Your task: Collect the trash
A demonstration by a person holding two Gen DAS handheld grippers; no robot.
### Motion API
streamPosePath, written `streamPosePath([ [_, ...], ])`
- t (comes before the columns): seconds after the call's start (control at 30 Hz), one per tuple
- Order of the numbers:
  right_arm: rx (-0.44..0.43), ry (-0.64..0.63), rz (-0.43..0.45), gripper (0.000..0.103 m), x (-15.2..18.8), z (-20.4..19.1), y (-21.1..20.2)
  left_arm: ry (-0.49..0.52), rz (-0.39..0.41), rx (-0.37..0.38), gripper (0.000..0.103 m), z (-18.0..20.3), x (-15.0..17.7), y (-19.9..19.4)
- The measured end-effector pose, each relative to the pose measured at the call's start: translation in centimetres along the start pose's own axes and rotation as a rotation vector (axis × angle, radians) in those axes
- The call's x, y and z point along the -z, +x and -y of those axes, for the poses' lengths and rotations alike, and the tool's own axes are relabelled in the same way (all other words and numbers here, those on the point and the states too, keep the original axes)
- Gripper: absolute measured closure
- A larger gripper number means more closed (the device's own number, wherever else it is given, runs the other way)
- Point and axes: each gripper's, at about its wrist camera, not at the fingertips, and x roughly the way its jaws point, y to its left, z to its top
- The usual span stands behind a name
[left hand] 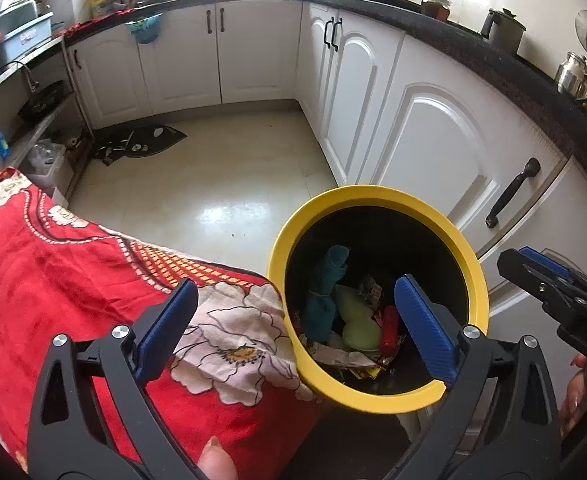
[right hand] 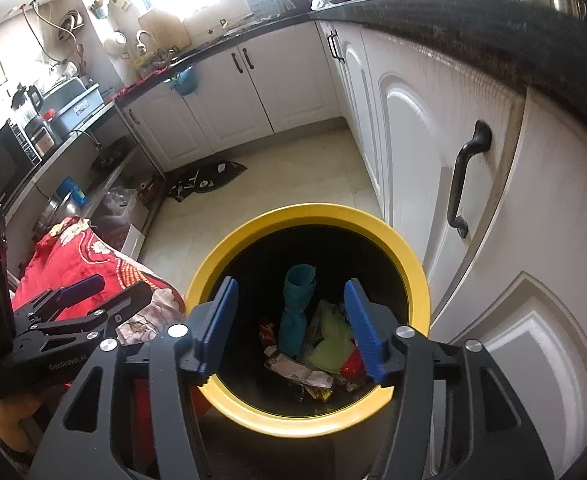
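Both empty, fingers spread wide: left gripper (left hand: 293, 320) over yellow-rimmed bin's (left hand: 478, 276) near-left rim, right gripper (right hand: 291, 330) above its mouth. Inside, on bin's bottom: teal cloth (right hand: 296, 312), wrappers (right hand: 305, 372).

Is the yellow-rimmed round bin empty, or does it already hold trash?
It holds trash. Inside the yellow-rimmed round bin lie a teal cloth, pale green pieces, a red item and crumpled wrappers, covering its bottom only.

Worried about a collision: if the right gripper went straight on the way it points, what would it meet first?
Probably the upright teal rolled cloth inside the yellow-rimmed black trash bin; the open right gripper points into its mouth, though depth is unclear.
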Motion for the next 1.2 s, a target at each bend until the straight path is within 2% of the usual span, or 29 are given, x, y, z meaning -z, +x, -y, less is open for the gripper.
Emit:
streamPosePath([
  [0.4,0.004,-0.039,0.083,0.016,0.4,-2.2,-3.8,-0.044,0.063,-0.023,0.011,-2.0,0.8,-4.9],
  [0.63,0.013,-0.095,0.135,0.01,1.4,-4.3,-6.5,-0.062,0.132,-0.041,0.011,-2.8,1.5,-8.7],
  [0.77,0.036,-0.142,0.192,0.007,2.3,-5.5,-8.2,-0.075,0.175,-0.048,0.011,-3.3,2.3,-10.8],
  [1.2,0.05,-0.245,0.359,0.007,5.5,-7.5,-11.9,-0.112,0.292,-0.085,0.011,-5.0,5.8,-15.7],
])
